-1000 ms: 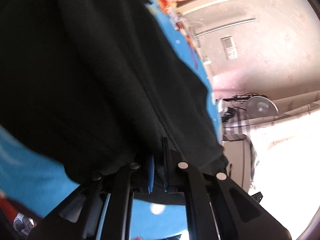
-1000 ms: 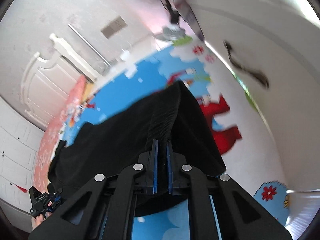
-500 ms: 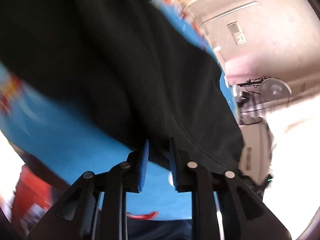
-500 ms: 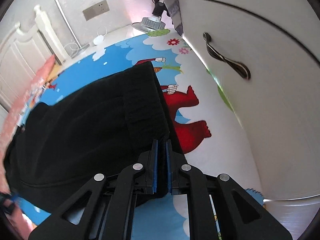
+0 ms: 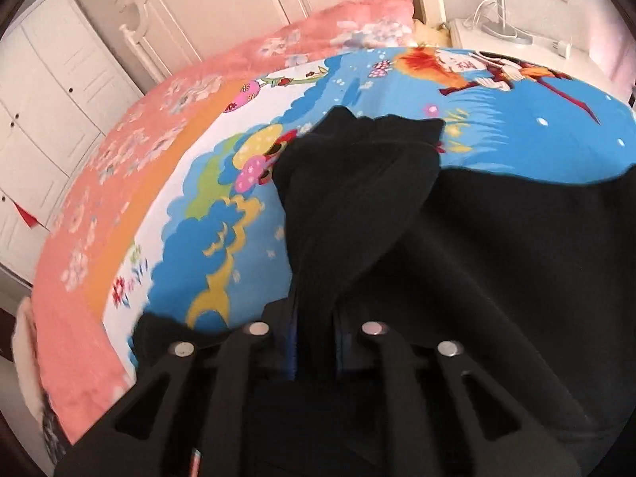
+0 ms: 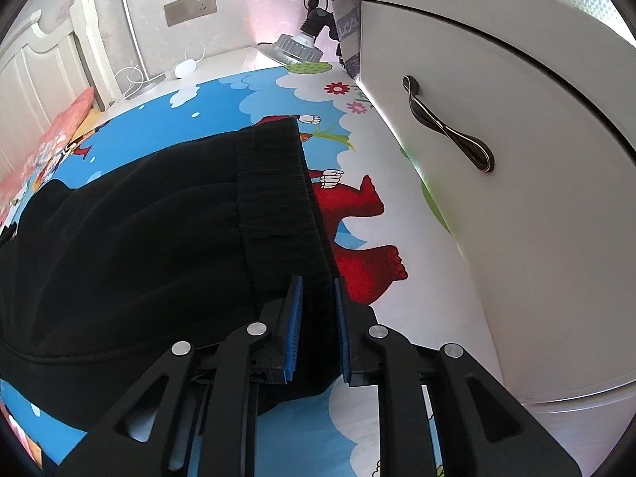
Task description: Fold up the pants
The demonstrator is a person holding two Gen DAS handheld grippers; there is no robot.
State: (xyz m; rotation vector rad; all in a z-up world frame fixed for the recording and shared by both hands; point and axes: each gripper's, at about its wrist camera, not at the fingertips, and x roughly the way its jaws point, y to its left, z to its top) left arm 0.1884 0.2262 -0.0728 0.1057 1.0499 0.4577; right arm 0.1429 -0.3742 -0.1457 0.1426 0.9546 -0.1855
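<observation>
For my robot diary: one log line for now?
pants: on bed | left gripper: shut on pants | right gripper: shut on ribbed band

I am seeing the bed point(image 5: 206, 238) wearing a blue cartoon sheet point(image 6: 222, 91); the black pants point(image 6: 139, 238) are lying directly on it, beside a pink quilt point(image 5: 119, 167).

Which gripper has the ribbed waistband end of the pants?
The right gripper: the ribbed elastic band runs straight into it. The left gripper pinches plain, unribbed black cloth of the pants.
</observation>
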